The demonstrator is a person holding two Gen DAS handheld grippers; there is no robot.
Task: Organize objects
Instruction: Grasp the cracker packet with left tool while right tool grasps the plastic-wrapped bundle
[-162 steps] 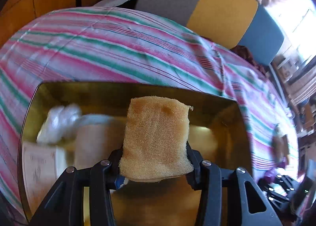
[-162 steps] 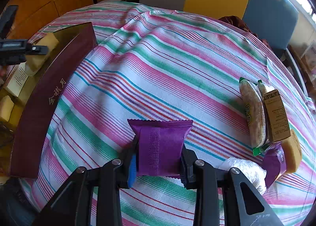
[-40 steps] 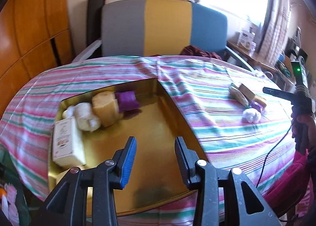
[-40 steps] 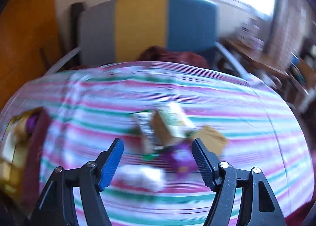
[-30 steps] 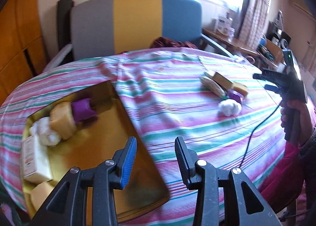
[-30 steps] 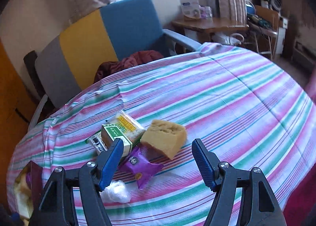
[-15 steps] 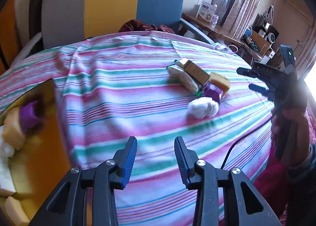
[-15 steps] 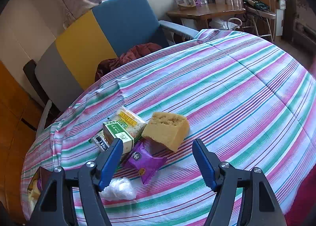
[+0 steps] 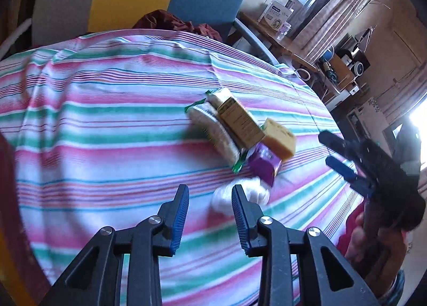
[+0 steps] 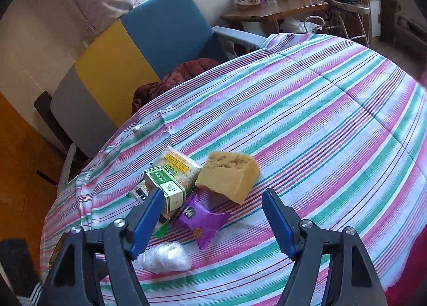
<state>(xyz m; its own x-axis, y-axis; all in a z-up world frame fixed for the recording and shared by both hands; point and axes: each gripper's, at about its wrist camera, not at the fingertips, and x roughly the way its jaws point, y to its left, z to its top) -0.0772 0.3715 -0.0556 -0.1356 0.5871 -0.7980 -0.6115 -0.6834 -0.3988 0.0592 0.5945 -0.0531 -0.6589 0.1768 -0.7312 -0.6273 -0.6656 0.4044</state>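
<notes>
Five small things are lying in a tight cluster on the tabletop point(image 10: 333, 108), which is wearing a cloth striped in pink, green and white. A yellow sponge point(image 10: 229, 175) is sitting at the right of the group in the right wrist view, its edge touching a cracker packet point(image 10: 178, 169) with yellow and green print. A small green and white box point(image 10: 165, 188) is resting on top of that packet. Just in front of them a purple snack pouch point(image 10: 200, 219) is lying flat, and nearest the camera a crumpled white plastic bag point(image 10: 165, 255) is sitting slightly apart from the pouch.

The right gripper point(image 10: 213, 222) is hovering above the cluster with its jaws wide and opening further; nothing is between the pads, and the pouch and the sponge are showing through the gap on the cloth below.

The left gripper point(image 9: 210, 215) is pointing down at the same cluster from the other side. Its jaws are fairly narrow and closing, with nothing gripped; the white plastic bag point(image 9: 240, 193), blurred, is appearing just beyond its right finger. In this view the right gripper point(image 9: 336, 153) is reaching in from the right edge, with a person's hand point(image 9: 373, 234) wrapped around its handle.

A chair point(image 10: 138, 47) with grey, yellow and blue panels is standing behind the tabletop, with a dark red cloth point(image 10: 176, 79) bunched on its seat.
</notes>
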